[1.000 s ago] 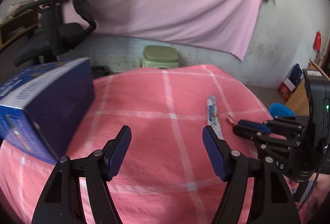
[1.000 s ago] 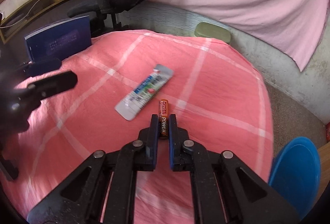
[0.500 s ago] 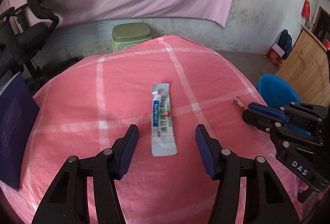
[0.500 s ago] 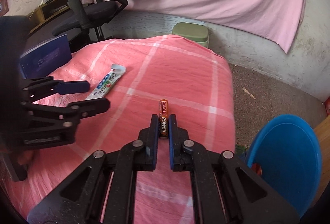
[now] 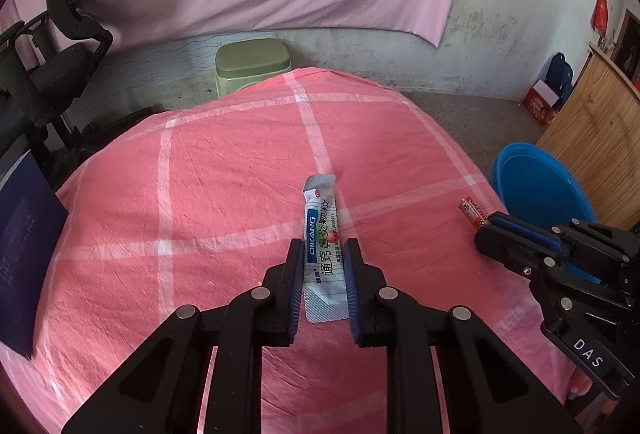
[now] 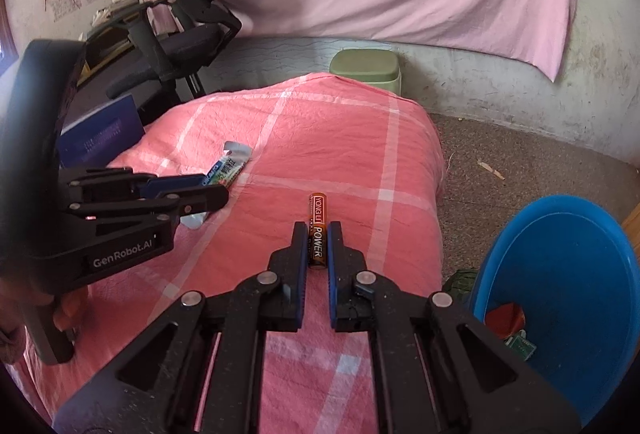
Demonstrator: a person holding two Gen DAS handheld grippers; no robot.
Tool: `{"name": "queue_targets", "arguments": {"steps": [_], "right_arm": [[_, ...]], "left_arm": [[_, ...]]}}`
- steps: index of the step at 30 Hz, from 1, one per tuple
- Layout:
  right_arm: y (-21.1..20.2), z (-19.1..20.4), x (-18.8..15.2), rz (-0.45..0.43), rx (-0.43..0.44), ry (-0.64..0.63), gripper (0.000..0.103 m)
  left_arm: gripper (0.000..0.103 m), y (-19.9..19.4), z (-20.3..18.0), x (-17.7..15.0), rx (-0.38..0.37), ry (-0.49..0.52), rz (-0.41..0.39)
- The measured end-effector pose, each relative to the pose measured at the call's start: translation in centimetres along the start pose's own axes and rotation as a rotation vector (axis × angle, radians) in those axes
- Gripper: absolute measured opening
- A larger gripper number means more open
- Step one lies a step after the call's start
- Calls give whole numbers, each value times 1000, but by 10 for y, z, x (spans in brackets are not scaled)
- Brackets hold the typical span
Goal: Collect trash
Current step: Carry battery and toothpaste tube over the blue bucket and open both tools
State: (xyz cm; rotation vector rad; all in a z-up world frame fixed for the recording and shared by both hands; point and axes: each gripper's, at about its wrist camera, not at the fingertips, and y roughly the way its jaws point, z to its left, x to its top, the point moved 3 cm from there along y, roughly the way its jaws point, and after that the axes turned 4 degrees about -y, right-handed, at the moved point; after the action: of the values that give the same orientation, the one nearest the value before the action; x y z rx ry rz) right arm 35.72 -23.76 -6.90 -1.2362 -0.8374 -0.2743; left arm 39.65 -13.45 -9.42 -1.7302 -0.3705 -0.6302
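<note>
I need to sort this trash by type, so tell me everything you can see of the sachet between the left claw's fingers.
The sachet is a long, flat foil-like packet, silvery at its crimped ends, printed white and light blue with a blue "DIKANG" band, green characters and a small red spot. It looks sealed, with slight creases. It lies on the pink checked cloth, pointing away from the left claw, whose jaws have just closed on its long edges at the near half. Nothing else touches it.

Both wrist views close, angled down, sharing pink checked cloth (image 5: 224, 170) (image 6: 340, 154)
</note>
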Motion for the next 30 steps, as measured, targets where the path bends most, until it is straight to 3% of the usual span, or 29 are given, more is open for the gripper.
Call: {"name": "queue_targets", "arguments": {"steps": [3, 8, 13, 19, 24, 30], "right_arm": [[-11, 0, -1, -52, 5, 4, 31], [-46, -1, -3, -183, -23, -13, 31], [-96, -5, -3, -384, -65, -6, 31], [-158, -18, -8, -622, -182, 16, 31], [-194, -31, -21, -737, -284, 46, 31], [-221, -48, -33, -790, -367, 81, 31]], "left_arm": [[16, -15, -6, -1, -21, -25, -64], [16, -59, -26, -2, -63, -43, -270], [16, -101, -49, 6, -95, -41, -442], [16, -145, -89, 18, -138, 40, -617], [16, -164, -126, 21, -191, 95, -688], [16, -169, -162, 22, -252, 149, -731]]}}
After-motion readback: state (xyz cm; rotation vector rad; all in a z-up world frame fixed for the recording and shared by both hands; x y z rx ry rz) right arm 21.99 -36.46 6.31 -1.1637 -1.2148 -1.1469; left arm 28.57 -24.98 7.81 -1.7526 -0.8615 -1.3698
